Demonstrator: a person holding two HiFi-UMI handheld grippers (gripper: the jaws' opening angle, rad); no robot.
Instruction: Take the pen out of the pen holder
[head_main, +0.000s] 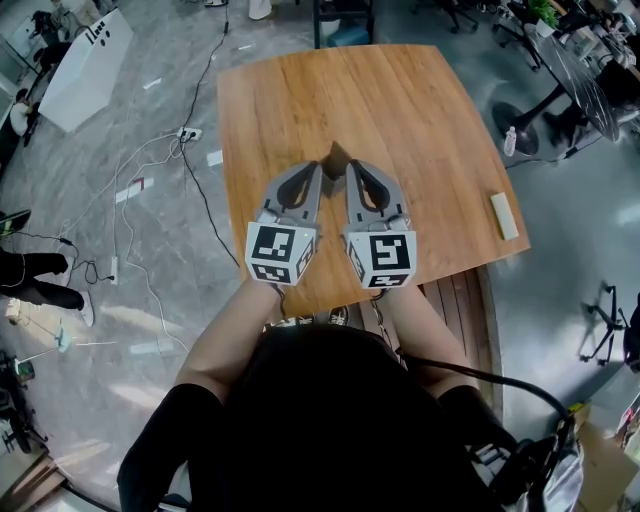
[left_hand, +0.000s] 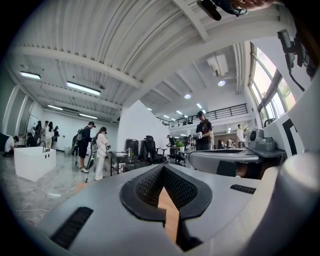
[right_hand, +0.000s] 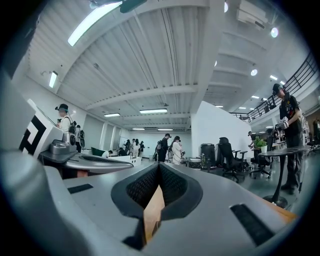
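You hold the left gripper (head_main: 318, 168) and the right gripper (head_main: 351, 166) side by side, just beside each other, at the middle of the frame in the head view. They are above the wooden counter (head_main: 400, 100), and both point to the upper edge of the picture. In the left gripper view the jaws of the left gripper (left_hand: 164, 168) are closed tip to tip. Only a thin wedge of the wood shows between them, and they hold nothing. The jaws of the right gripper (right_hand: 159, 165) are closed in the same way, also with nothing in them. A small white block (head_main: 504, 215) lies at the right edge of the counter, well apart from both grippers. The pen and the pen holder do not show in any view, so I cannot tell their place.
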